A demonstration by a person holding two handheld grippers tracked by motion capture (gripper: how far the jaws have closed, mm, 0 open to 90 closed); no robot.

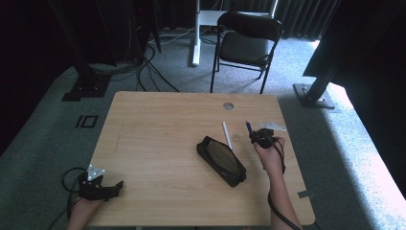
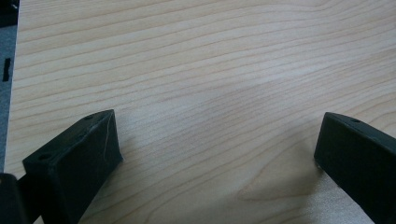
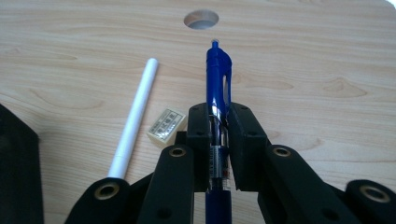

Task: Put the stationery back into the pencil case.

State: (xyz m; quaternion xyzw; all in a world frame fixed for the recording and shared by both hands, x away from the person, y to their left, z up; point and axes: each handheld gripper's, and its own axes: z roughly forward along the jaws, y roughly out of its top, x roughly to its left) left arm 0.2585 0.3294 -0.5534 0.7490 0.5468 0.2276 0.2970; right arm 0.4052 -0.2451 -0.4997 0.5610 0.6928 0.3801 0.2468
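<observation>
While your right gripper (image 3: 218,122) has its two black jaws pressed flat against the blue pen (image 3: 217,88), the pen runs straight up the middle of the right gripper view, its clear barrel section pinched between the pads and its blue clip end sticking out well past the tips. In the high view that gripper (image 1: 256,135) sits near the table's right side, with the pen (image 1: 248,126) pointing away from you, lifted off the wood.

The pen is glossy blue plastic with a curved clip, a small push button at the far end, and a see-through middle with printing on it. Just left of your jaws lies a white stick (image 3: 135,114), slim, round and matt, flat on the table. Between it and the jaws rests a small cream eraser (image 3: 164,124), a block with a printed sleeve, just beside the left jaw. A black case (image 1: 221,160), long and soft-edged with a darker oval panel, lies to the left of your hand in the high view, close to the stick.

The table (image 1: 158,139) is pale wood-grain laminate with a round cable hole (image 3: 201,19) ahead of the pen tip.

Your left gripper (image 2: 215,149) rests near the table's front left corner with its blocky black jaws spread wide, bare wood between them, gripping nothing.
</observation>
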